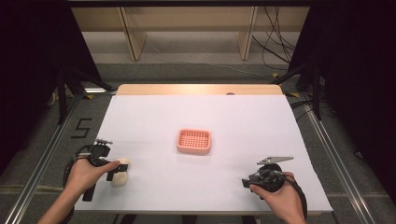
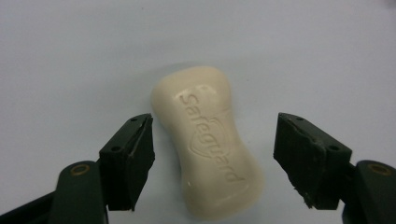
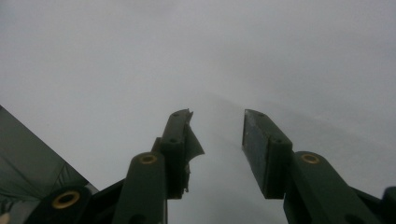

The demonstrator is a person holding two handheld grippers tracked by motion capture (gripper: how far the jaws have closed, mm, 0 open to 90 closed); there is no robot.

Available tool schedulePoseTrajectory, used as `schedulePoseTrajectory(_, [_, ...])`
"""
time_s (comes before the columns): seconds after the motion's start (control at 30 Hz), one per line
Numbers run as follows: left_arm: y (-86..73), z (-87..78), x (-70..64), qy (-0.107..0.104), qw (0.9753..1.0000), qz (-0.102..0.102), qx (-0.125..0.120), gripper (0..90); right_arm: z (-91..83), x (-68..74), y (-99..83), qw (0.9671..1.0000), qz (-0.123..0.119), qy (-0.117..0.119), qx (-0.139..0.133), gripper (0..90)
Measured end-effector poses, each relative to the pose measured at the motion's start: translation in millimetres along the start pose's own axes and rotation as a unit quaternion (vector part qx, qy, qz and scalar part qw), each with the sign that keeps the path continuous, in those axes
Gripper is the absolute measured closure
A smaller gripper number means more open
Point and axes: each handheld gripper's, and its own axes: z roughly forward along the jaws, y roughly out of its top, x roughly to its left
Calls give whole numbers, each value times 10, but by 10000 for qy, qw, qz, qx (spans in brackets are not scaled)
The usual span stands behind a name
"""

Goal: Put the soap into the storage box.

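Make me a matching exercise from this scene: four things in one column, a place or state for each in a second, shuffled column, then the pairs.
1. soap bar
2. pink basket
3. left gripper
4. right gripper

A. middle of the table
B. open, jaws astride the soap
C. cream, stamped Safeguard
D. open, nothing between its jaws

Pairs: 1-C, 2-A, 3-B, 4-D

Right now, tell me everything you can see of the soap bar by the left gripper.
The soap bar is cream, smooth and waisted, with rounded ends and "Safeguard" embossed above a shield outline. It looks whole and dry, lying flat, logo up, on the white table cover near its front left corner. The left gripper straddles it, jaws open and apart from its sides.
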Motion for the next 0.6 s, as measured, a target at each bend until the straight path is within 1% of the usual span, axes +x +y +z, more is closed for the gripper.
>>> schedulePoseTrajectory(0.03, [14,12,-5,52,10000,22,39,282,1,-3,-1,10000,-8,34,9,623])
schedulePoseTrajectory(0.07, [31,29,-10,56,9999,23,98,283,10,-5,-5,10000,0,37,-25,623])
schedulePoseTrajectory(0.1, [46,39,-9,83,9997,62,200,282,8,2,-5,10000,-10,-80,18,622])
schedulePoseTrajectory(0.13, [60,58,-16,72,9997,34,251,280,-5,12,2,9996,-45,-255,137,622])
schedulePoseTrajectory(0.17, [60,58,-16,72,9997,34,251,277,3,12,0,9997,-66,-226,104,621])
schedulePoseTrajectory(0.2, [86,89,-10,89,9994,33,343,277,3,13,4,9996,-94,-225,148,619])
schedulePoseTrajectory(0.23, [86,89,-10,89,9994,33,343,276,3,15,3,9996,-94,-206,140,617])
schedulePoseTrajectory(0.27, [104,128,-6,142,9986,35,507,271,9,26,0,9997,-83,-212,96,613])
schedulePoseTrajectory(0.3, [104,128,-6,142,9986,35,507,269,9,26,0,9997,-83,-212,96,613])
schedulePoseTrajectory(0.33, [113,166,3,158,9983,37,564,269,28,37,-5,9997,-109,-198,106,610])
schedulePoseTrajectory(0.4, [122,196,11,182,9978,-6,641,269,42,45,-9,9997,-124,-182,119,610])
schedulePoseTrajectory(0.47, [130,224,30,184,9975,-68,683,269,45,48,-5,9995,-161,-158,208,609])
schedulePoseTrajectory(0.5, [130,224,30,184,9975,-68,683,276,45,48,-5,9995,-161,-158,208,609])
schedulePoseTrajectory(0.53, [140,239,56,225,9971,-64,730,281,63,47,-8,9996,-156,-82,204,608])
schedulePoseTrajectory(0.57, [147,246,63,215,9971,-105,723,284,54,56,-6,9995,-176,-150,234,608])
schedulePoseTrajectory(0.6, [154,247,67,222,9968,-116,755,292,65,55,-10,9996,-186,-138,180,608])
